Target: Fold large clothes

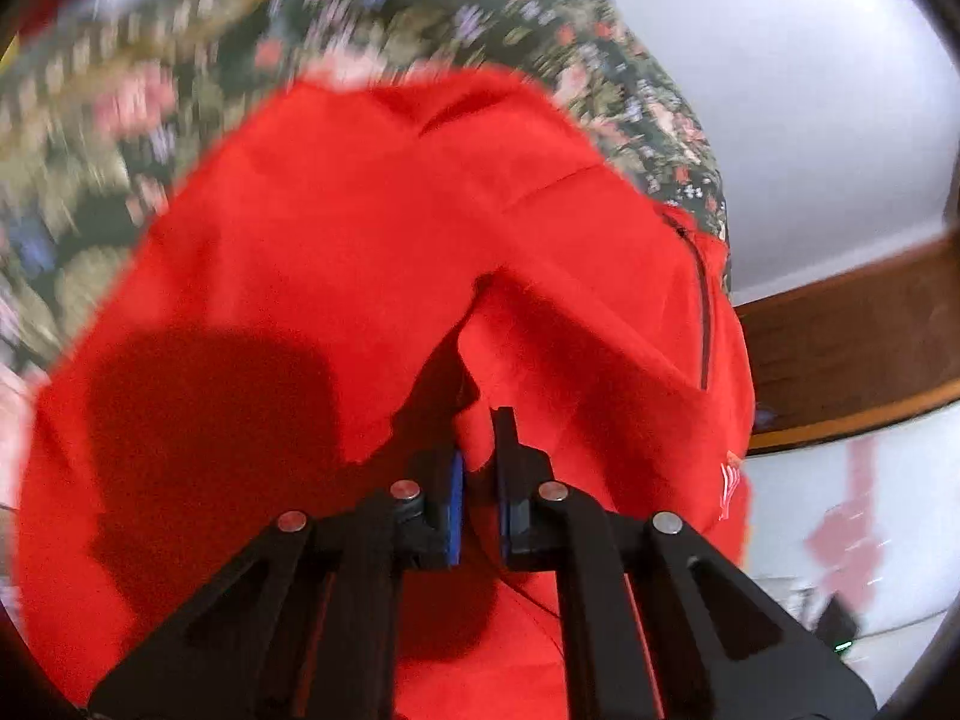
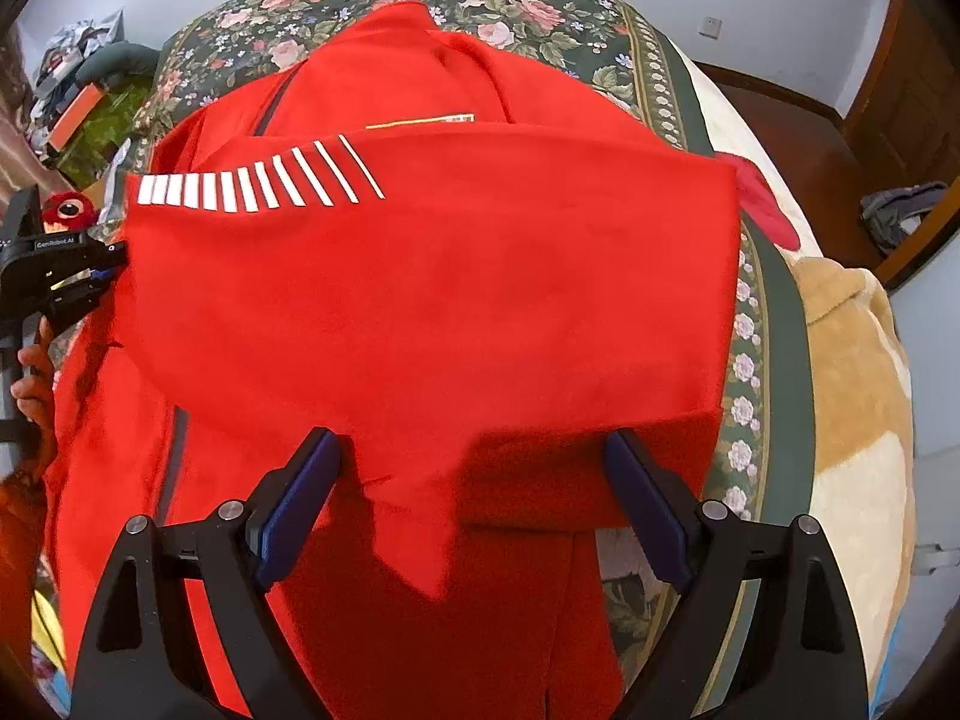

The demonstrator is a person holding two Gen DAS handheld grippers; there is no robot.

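Observation:
A large red fleece jacket (image 2: 432, 288) with white stripes on one sleeve lies on a floral bedspread (image 2: 540, 6), one sleeve folded across its body. My left gripper (image 1: 477, 462) is shut on a fold of the red jacket (image 1: 360, 228) and lifts it; the view is motion-blurred. It also shows at the left edge of the right wrist view (image 2: 90, 267), held at the striped cuff. My right gripper (image 2: 474, 480) is open and empty, its jaws wide apart just above the jacket's near part.
A tan and white plush blanket (image 2: 852, 396) lies at the bed's right side. Clutter and a red plush toy (image 2: 69, 207) sit at the left. A wooden door (image 2: 900, 72) and floor are at the far right.

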